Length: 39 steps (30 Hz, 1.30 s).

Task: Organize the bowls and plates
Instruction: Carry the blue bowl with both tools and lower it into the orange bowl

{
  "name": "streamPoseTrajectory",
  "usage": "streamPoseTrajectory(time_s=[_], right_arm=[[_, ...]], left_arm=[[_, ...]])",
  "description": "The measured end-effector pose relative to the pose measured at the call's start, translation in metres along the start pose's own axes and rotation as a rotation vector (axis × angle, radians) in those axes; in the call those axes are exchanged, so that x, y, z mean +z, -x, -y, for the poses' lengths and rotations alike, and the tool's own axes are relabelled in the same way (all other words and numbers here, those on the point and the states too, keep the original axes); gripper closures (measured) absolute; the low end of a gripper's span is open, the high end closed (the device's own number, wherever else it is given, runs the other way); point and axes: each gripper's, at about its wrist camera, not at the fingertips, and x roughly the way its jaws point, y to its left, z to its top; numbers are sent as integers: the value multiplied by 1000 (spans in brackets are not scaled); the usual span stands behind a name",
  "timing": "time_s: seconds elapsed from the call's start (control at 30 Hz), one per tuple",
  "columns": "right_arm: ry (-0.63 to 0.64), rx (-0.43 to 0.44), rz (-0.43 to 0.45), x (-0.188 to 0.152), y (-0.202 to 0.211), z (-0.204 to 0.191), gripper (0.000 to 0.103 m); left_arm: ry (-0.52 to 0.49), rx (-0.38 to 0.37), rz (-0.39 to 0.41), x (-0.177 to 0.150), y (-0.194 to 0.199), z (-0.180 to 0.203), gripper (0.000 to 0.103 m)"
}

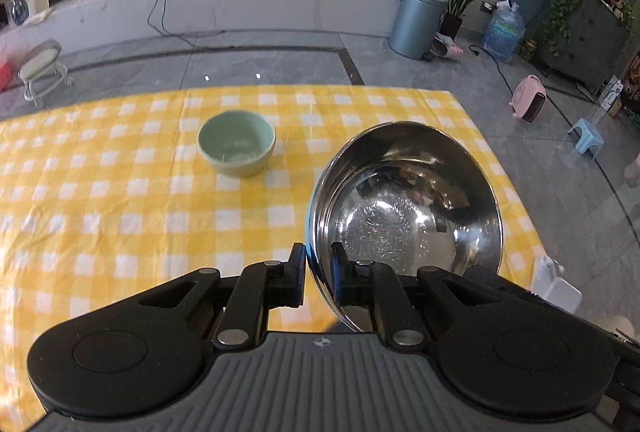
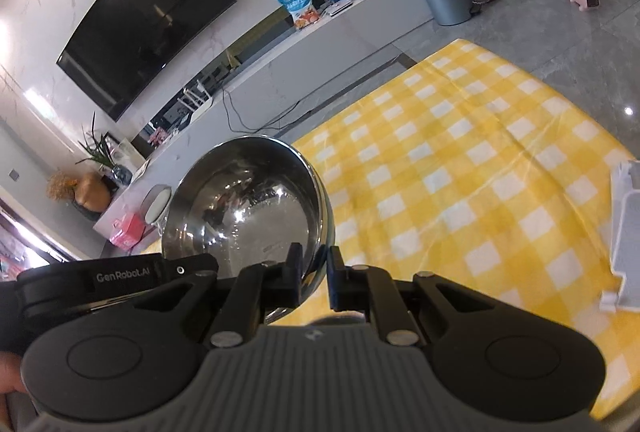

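**A:** Where does the steel bowl (image 1: 408, 200) sit relative to your two grippers?

**B:** You hold it between them, off the table. Your left gripper (image 1: 318, 272) is pinched nearly closed on the rim's near-left edge, one finger inside the wall and one outside, so the bowl spreads ahead and to the right of that grip. Your right gripper (image 2: 312, 274) is clamped just as tightly on the rim's opposite side, and there the steel bowl (image 2: 248, 208) spreads ahead and to the left. The bowl is round, so it has no long axis; what counts is the line between your two grips, which runs across the bowl's mouth.

**A:** And where might it go?

**B:** The green bowl (image 1: 237, 144) stands upright on the yellow checked cloth (image 1: 120, 192), ahead and left of your left gripper and well apart from the steel bowl. Your left hand is the nearer one to it. A white rack (image 2: 628, 232) stands at the cloth's edge, far right of your right gripper. Which is the target, you can't tell from here.

**A:** Anything in the way?

**B:** The cloth between the two bowls lies bare. The likely risk is the bowl tipping: it is tilted, so keep both hands level together.
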Motion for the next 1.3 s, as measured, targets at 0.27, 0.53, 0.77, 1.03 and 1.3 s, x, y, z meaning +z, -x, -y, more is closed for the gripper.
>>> streamPoseTrajectory(time_s=[0.27,0.53,0.77,1.03,1.3], right_arm=[[25,-23,22,-27,34,-16,92],[-18,-49,25,-48,53,-10,93],[-5,-116,16,-57,49,-7,94],[-47,-155,-17,-61,42,15,95],[-40,-181,-35,-63,31,18,96]], left_arm=[[54,-64,-22,-21,23,-16,90],[154,-133,-65,-48,21,-29,90],[228,-162,-137,-68,1,-35,89],[232,-174,-242,-79,-19,-29,86],[217,-150,-290,-80,-28,-26,84]])
